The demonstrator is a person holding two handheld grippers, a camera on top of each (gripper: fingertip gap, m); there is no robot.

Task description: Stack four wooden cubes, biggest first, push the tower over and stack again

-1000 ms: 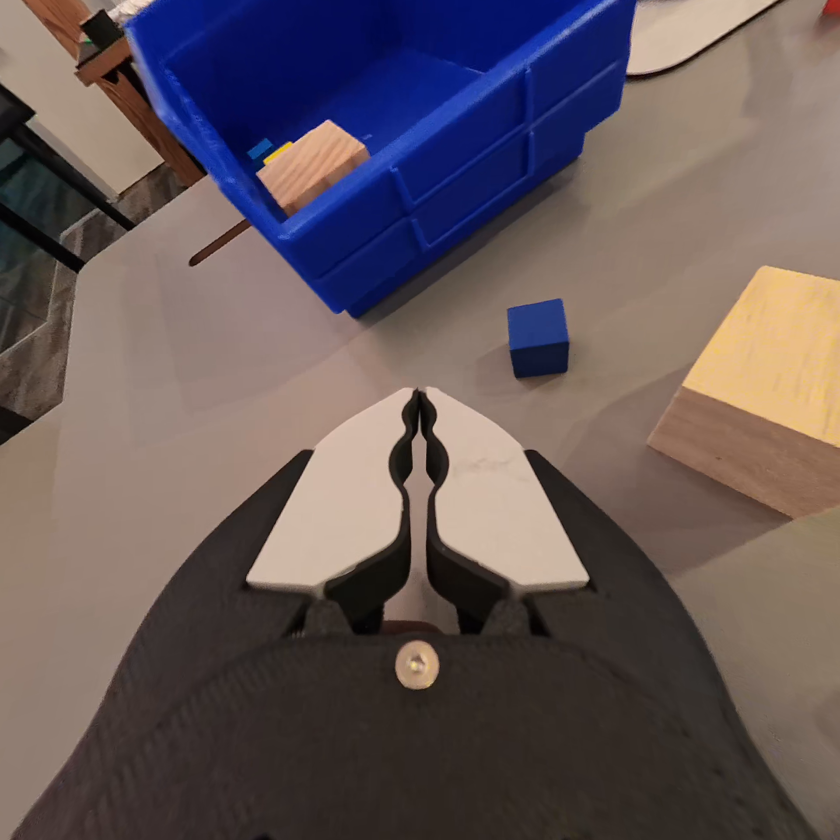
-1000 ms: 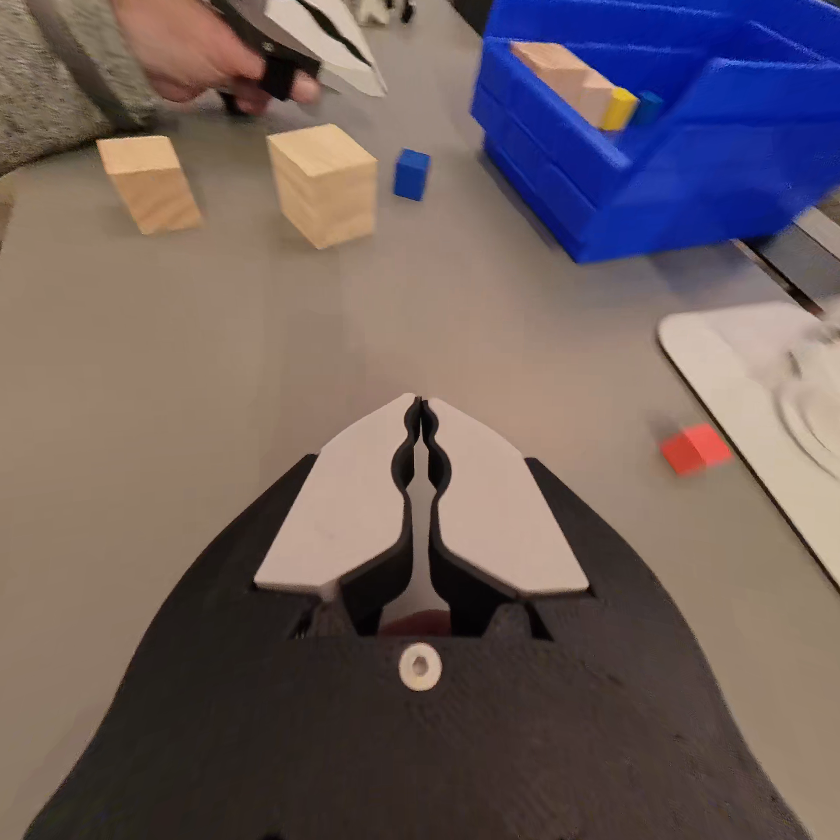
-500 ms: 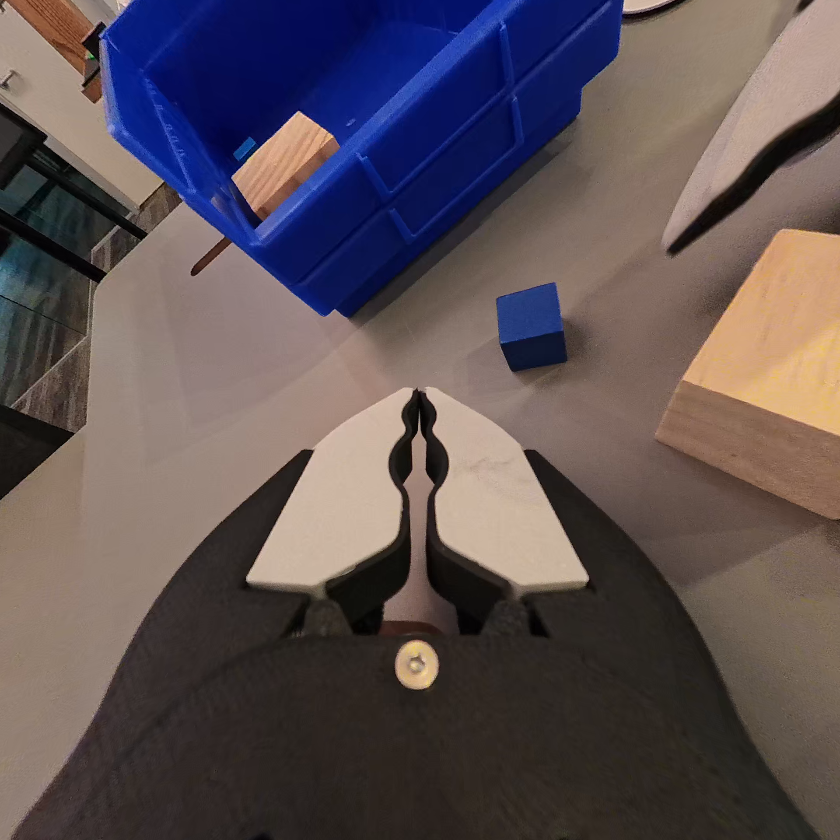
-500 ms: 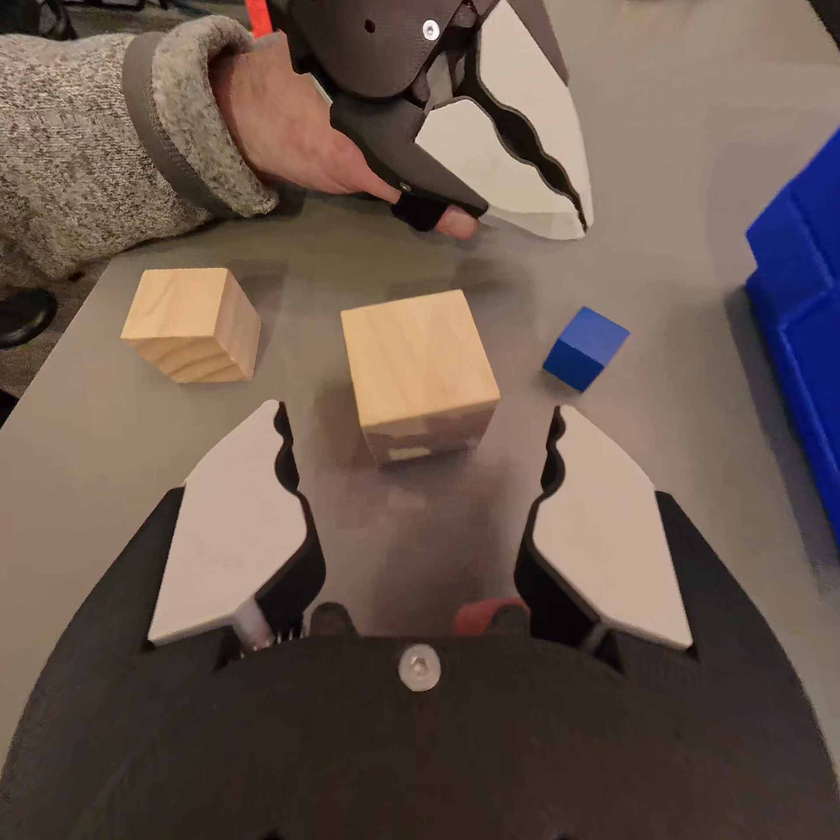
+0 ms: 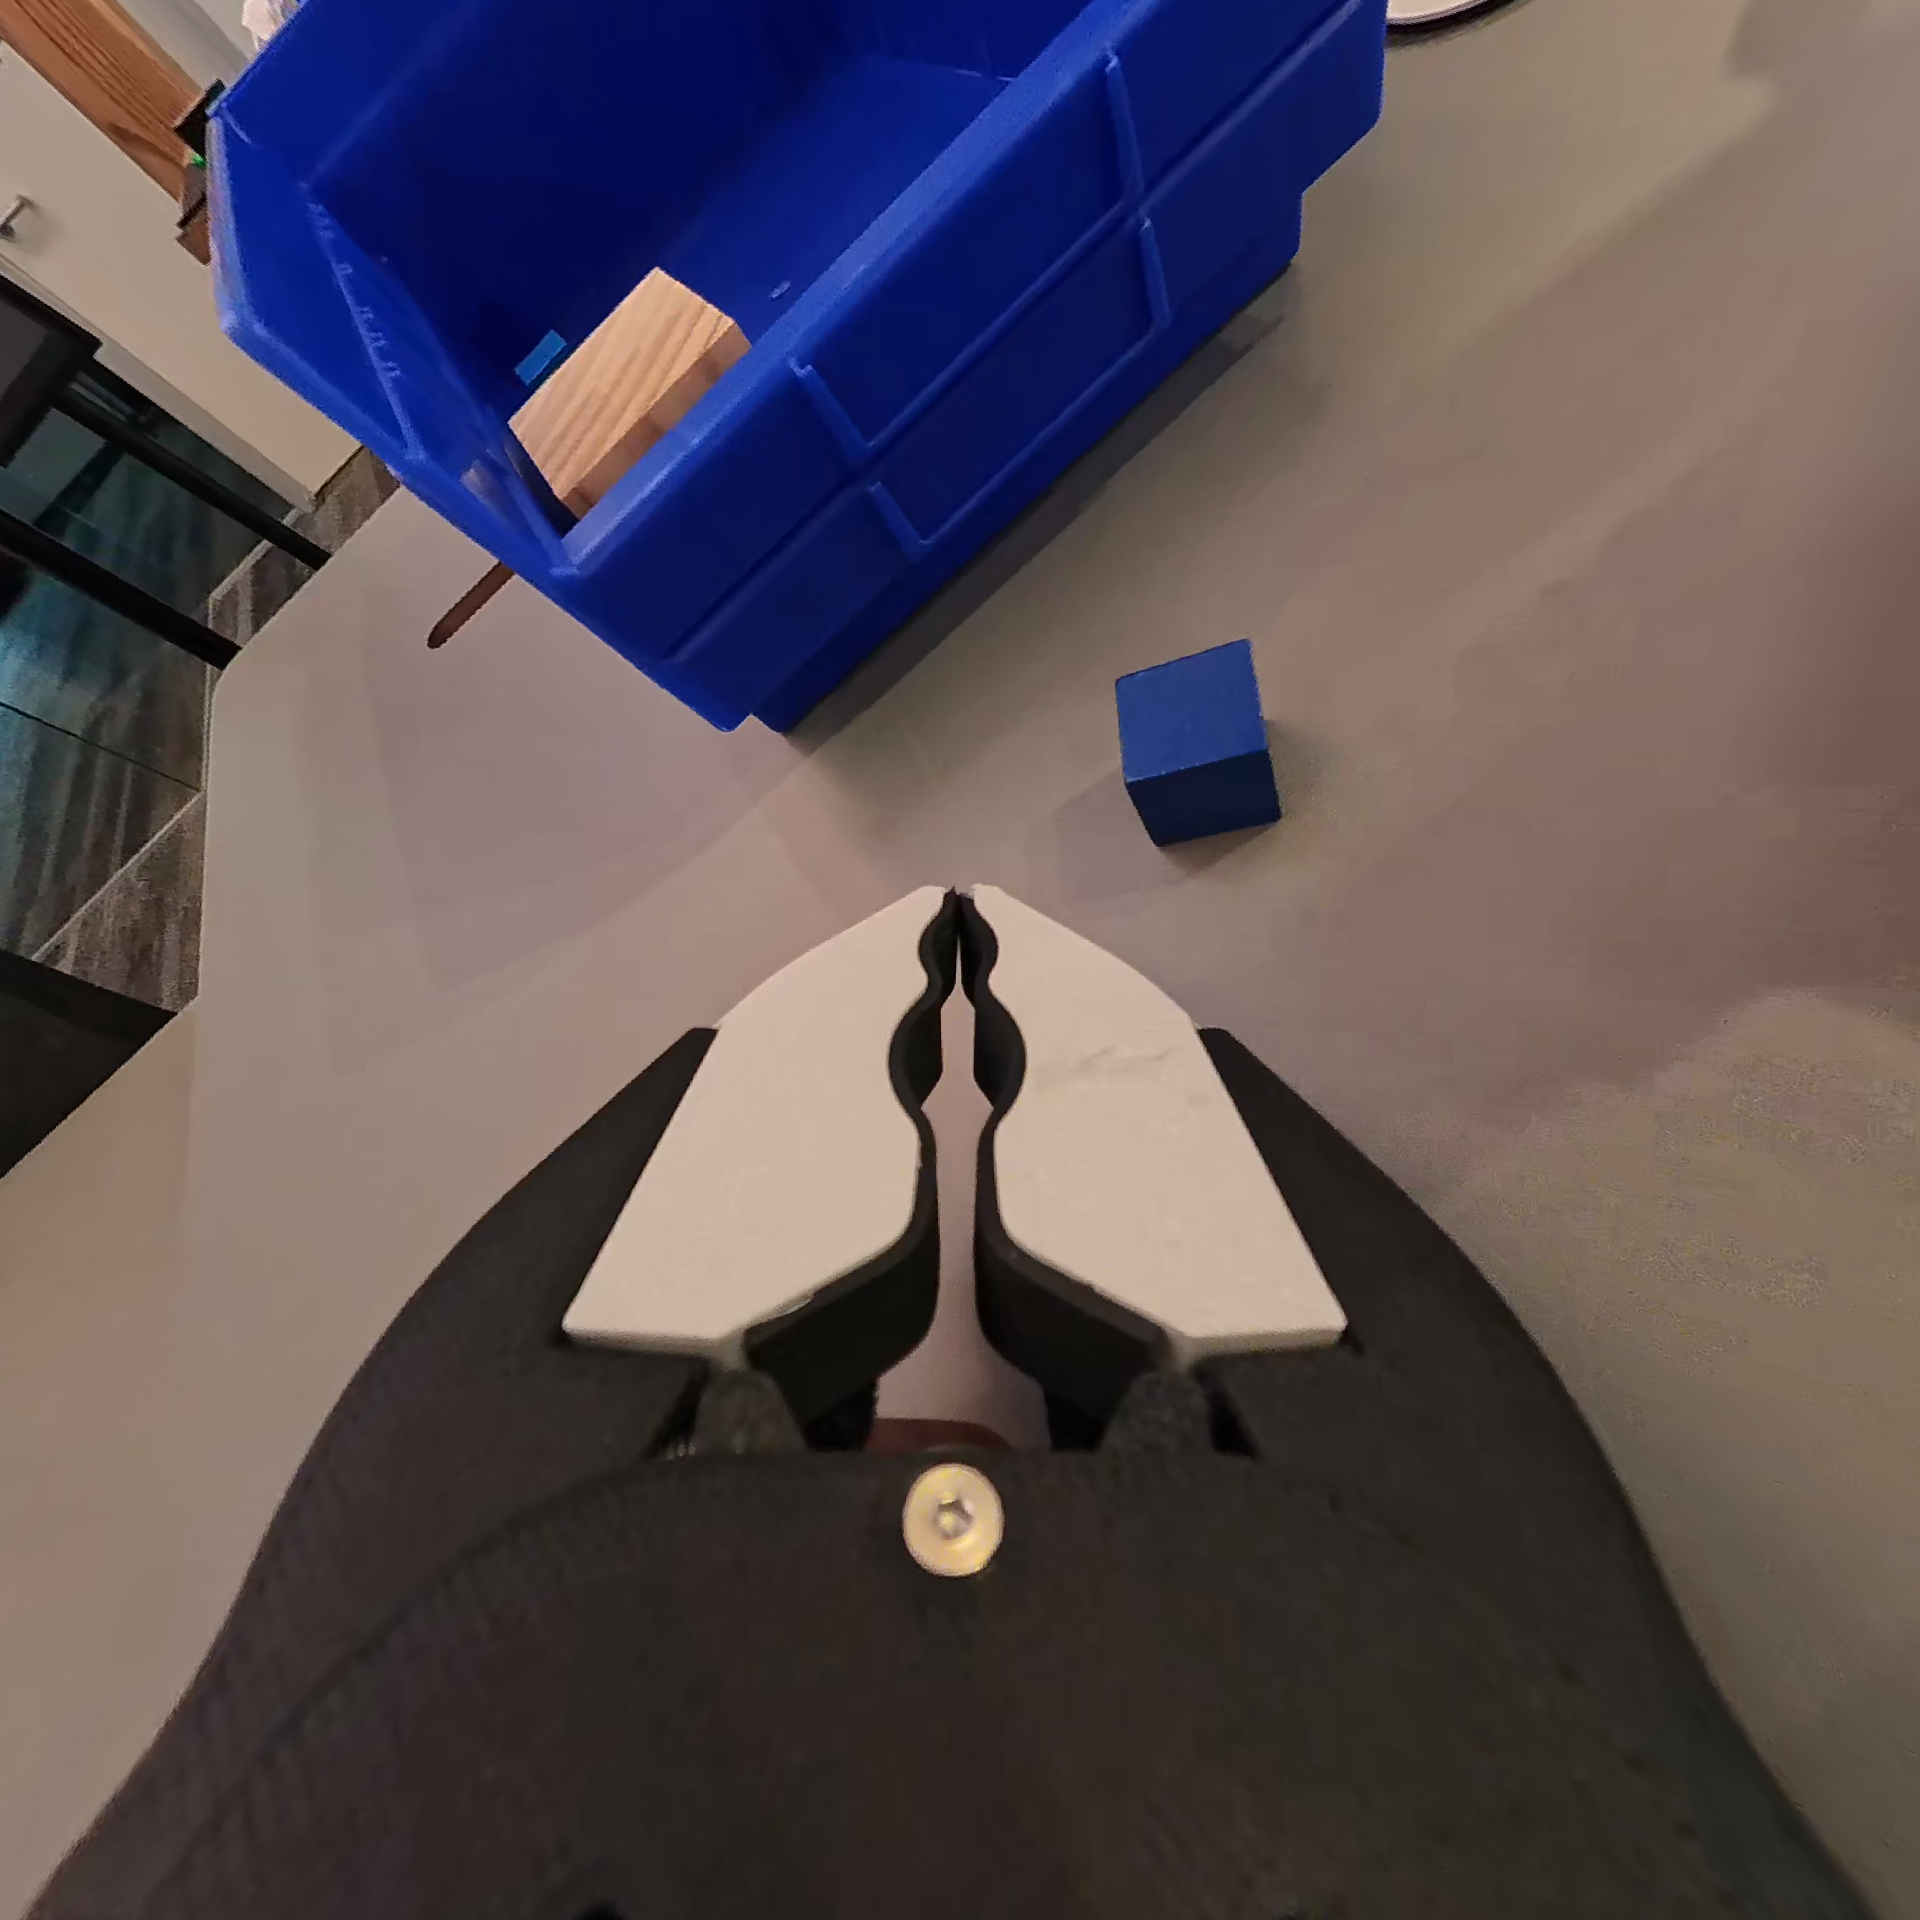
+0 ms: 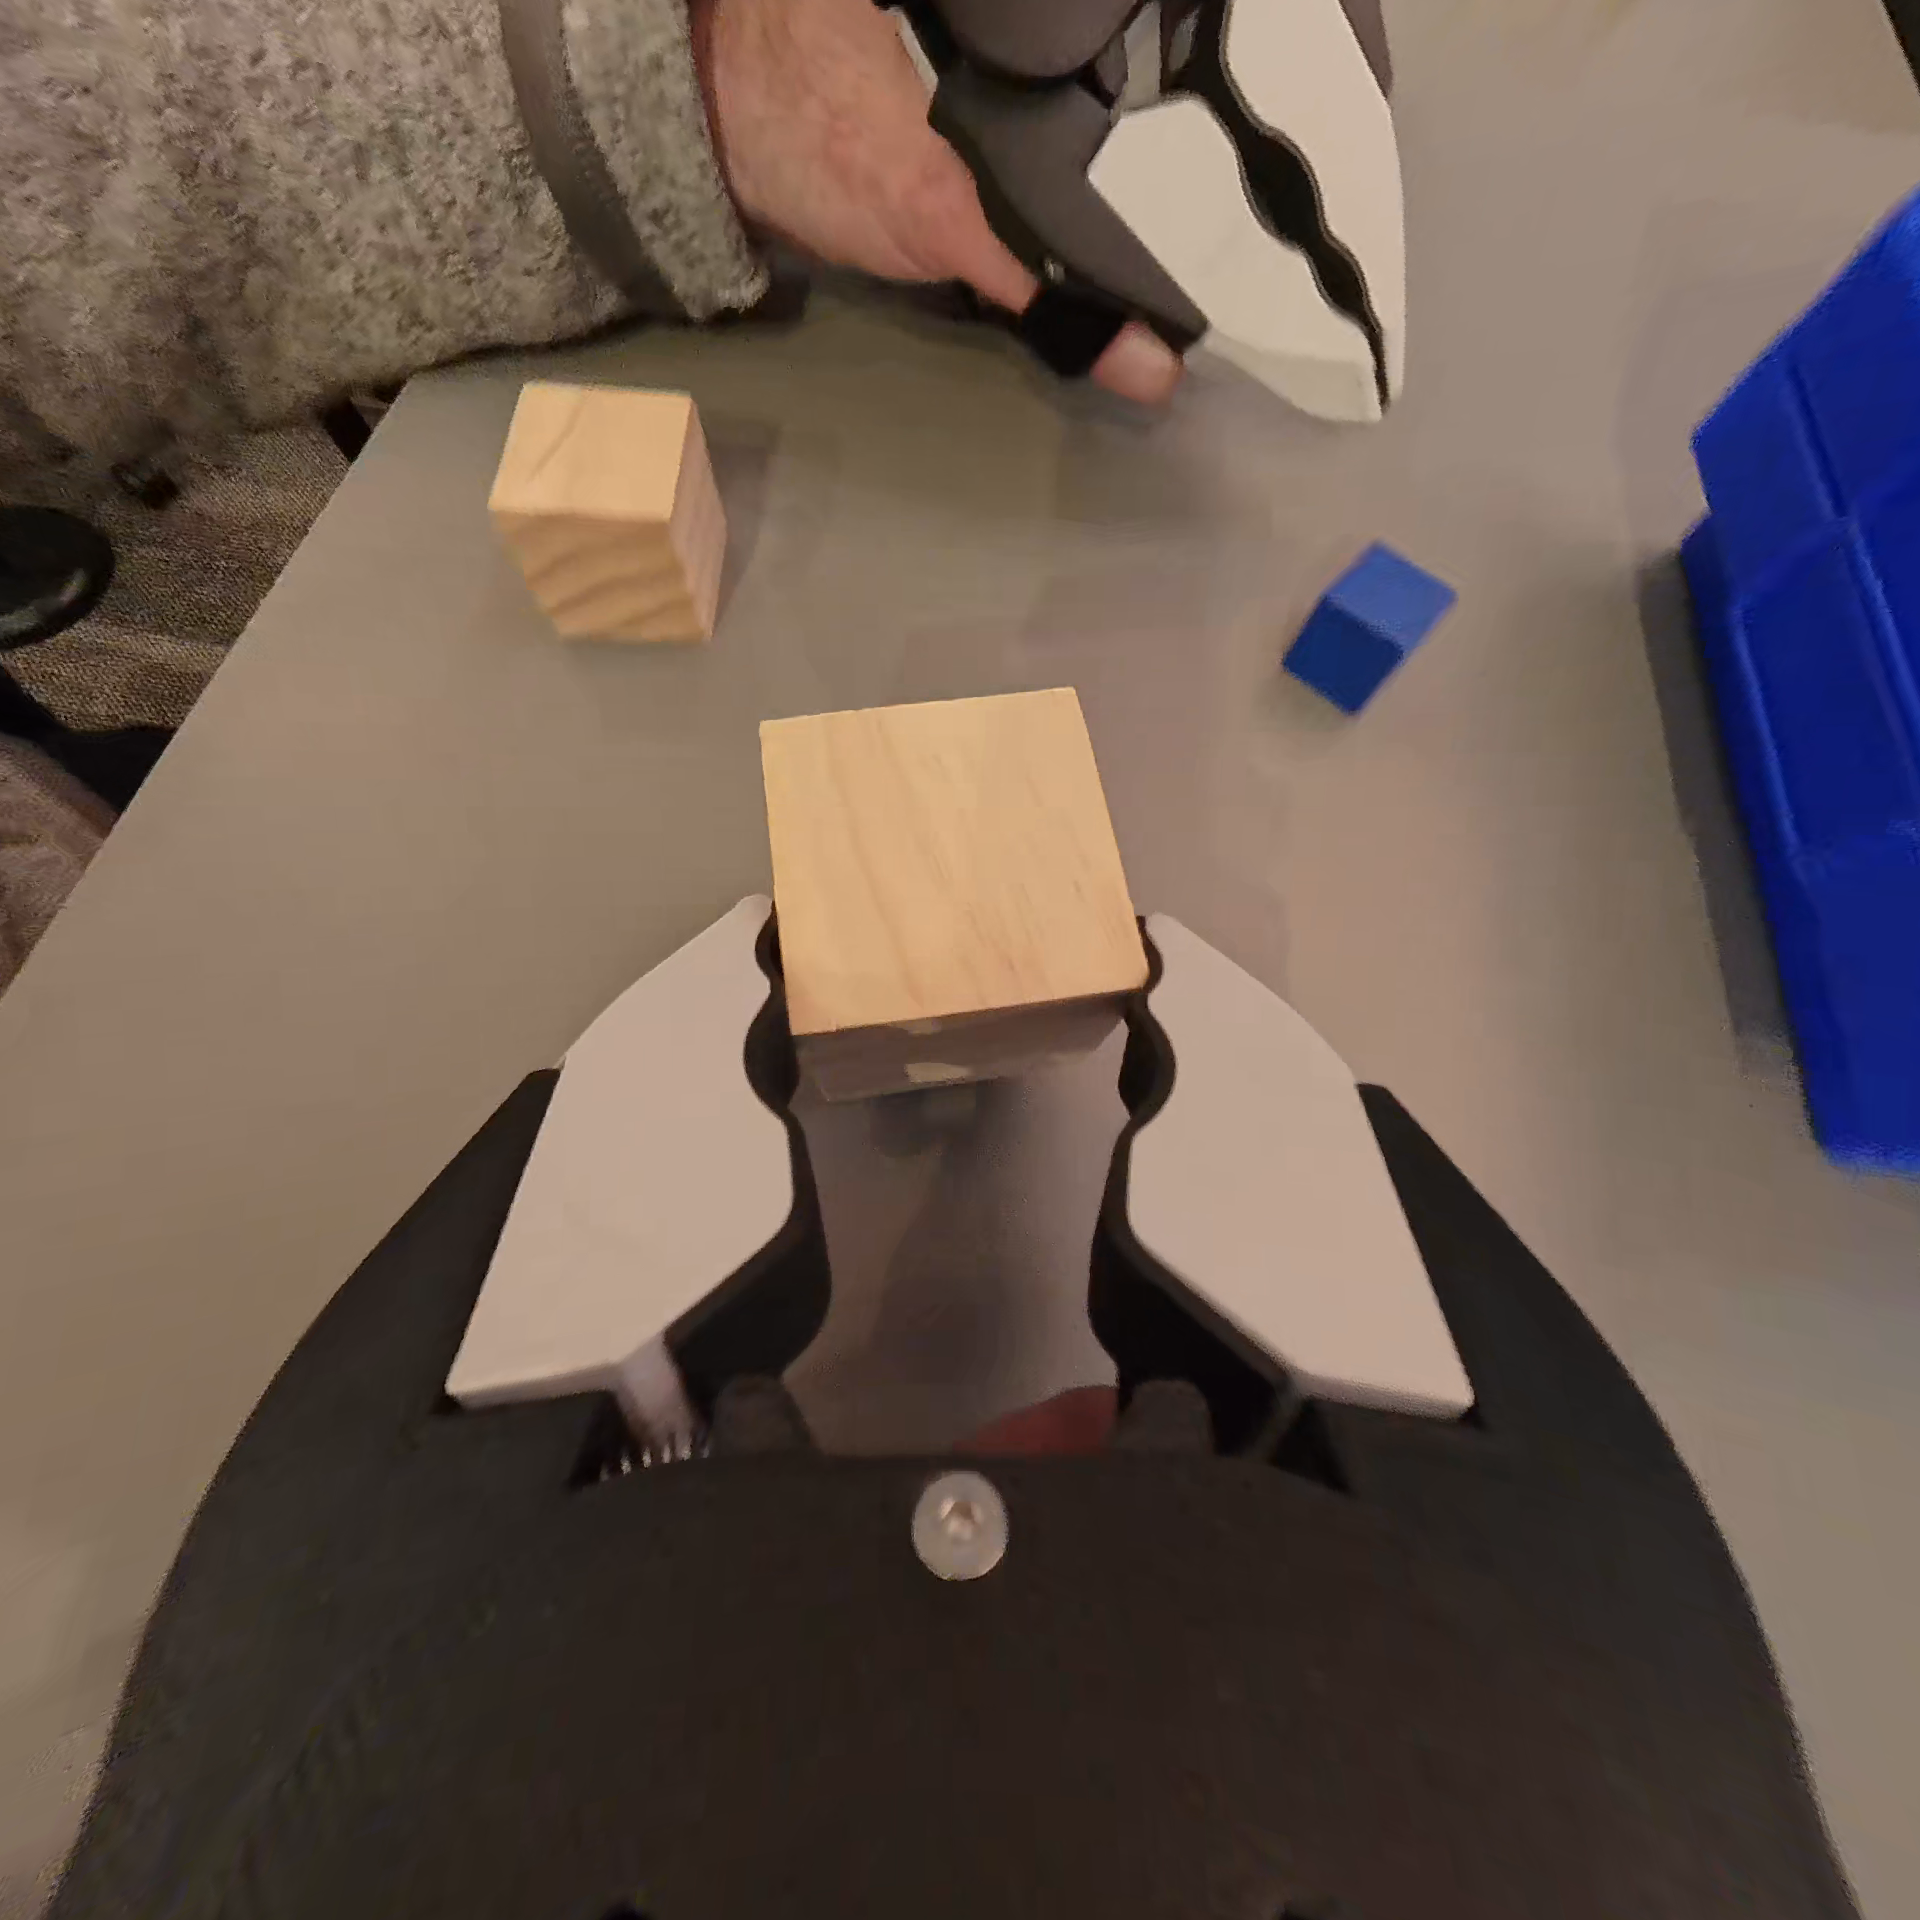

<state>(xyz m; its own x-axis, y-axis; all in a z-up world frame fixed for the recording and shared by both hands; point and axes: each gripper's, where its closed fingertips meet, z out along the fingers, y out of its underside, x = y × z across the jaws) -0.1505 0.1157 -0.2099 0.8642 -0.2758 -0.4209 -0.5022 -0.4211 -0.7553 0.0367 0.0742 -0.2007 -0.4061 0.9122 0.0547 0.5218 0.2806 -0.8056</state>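
Note:
My right gripper (image 6: 956,920) is shut on the large wooden cube (image 6: 945,862), with both pads pressed against its sides near its near edge. A smaller wooden cube (image 6: 613,509) stands on the grey table (image 6: 312,935) to the far left. A small blue cube (image 6: 1366,623) lies to the far right; it also shows in the left wrist view (image 5: 1195,743). My left gripper (image 5: 958,894) is shut with nothing between its fingers, and hovers over the table short of the blue cube. It shows in the right wrist view (image 6: 1371,384), held by a hand.
A blue bin (image 5: 987,416) stands ahead of the left gripper, with a wooden block (image 5: 623,400) inside. Its wall shows at the right edge of the right wrist view (image 6: 1829,779). A grey-sleeved arm (image 6: 312,187) reaches over the table's far side. There is about 20 centimeters between the tips of the two grippers. The wooden block (image 5: 623,400) is about 12 centimeters from my left fingertips.
My right gripper swung toward the cubes, opened wide, moved around the large wooden cube and closed on it. That cube has left the left wrist view. The left gripper stayed shut and barely moved.

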